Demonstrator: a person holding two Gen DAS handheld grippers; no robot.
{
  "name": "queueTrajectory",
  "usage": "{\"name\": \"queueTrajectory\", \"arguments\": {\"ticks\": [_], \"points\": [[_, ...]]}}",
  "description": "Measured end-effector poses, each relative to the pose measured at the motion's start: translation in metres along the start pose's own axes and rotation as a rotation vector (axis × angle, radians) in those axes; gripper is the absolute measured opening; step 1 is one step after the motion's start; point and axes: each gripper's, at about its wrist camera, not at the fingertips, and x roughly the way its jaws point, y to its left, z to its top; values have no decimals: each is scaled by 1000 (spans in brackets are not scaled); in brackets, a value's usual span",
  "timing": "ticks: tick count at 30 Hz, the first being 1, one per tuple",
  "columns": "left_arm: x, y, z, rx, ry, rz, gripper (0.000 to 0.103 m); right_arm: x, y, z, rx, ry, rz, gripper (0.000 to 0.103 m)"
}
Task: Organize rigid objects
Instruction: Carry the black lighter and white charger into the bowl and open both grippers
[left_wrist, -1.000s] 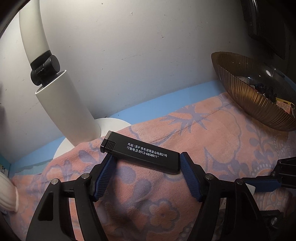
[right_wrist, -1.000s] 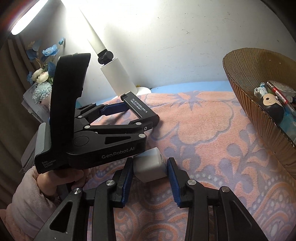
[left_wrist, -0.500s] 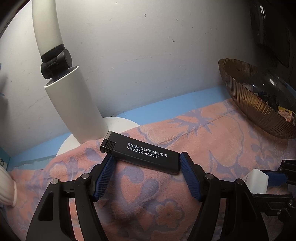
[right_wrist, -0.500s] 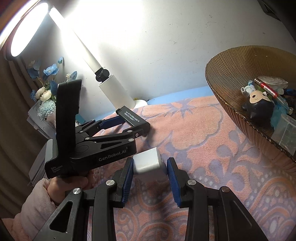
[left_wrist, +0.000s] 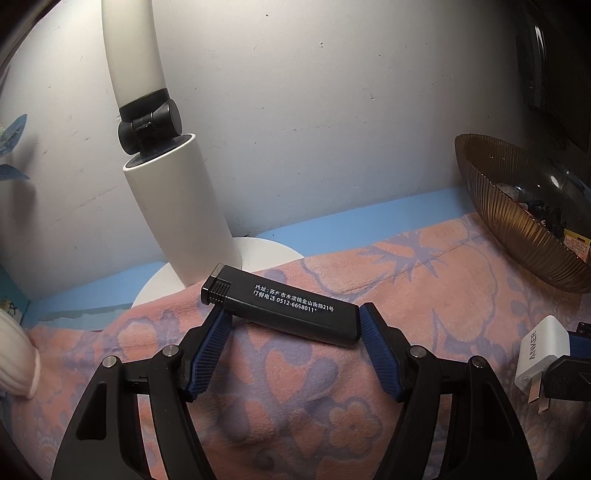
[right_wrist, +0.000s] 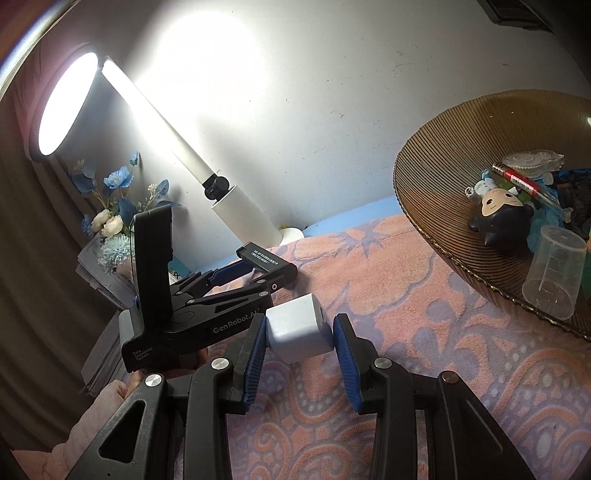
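Right gripper (right_wrist: 300, 338) has drifted bowlward, fingers clamping white charger (right_wrist: 297, 334); left gripper (left_wrist: 291, 334) grips black lighter (left_wrist: 280, 309) lengthwise.

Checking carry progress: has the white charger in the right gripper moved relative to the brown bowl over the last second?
Yes. The white charger, in the right gripper, has backed away from the brown bowl, which shows more of its inside.

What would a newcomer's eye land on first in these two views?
Probably the lit desk lamp glaring at upper left of the right wrist view. Next, the two held items over the floral cloth: a black lighter across the left tongs and a white charger in the right tongs. At right stands a ribbed amber bowl of trinkets.
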Motion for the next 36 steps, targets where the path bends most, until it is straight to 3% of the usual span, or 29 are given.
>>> {"name": "queueTrajectory", "arguments": {"ticks": [10, 15, 23, 31, 36], "points": [[-20, 9, 0, -49, -67, -2, 69, -40, 4, 18, -25, -162, 45, 36], [-45, 9, 18, -148, -116, -122, 69, -76, -16, 33, 16, -275, 8, 36], [-68, -54, 80, -33, -197, -203, 69, -124, -61, 44, 131, -419, -130, 36], [-55, -133, 114, 58, -164, -305, 69, -161, -102, 43, 234, -520, -239, 36], [-39, -168, 116, 84, -132, -362, 69, -171, -118, 43, 297, -546, -227, 36]]}}
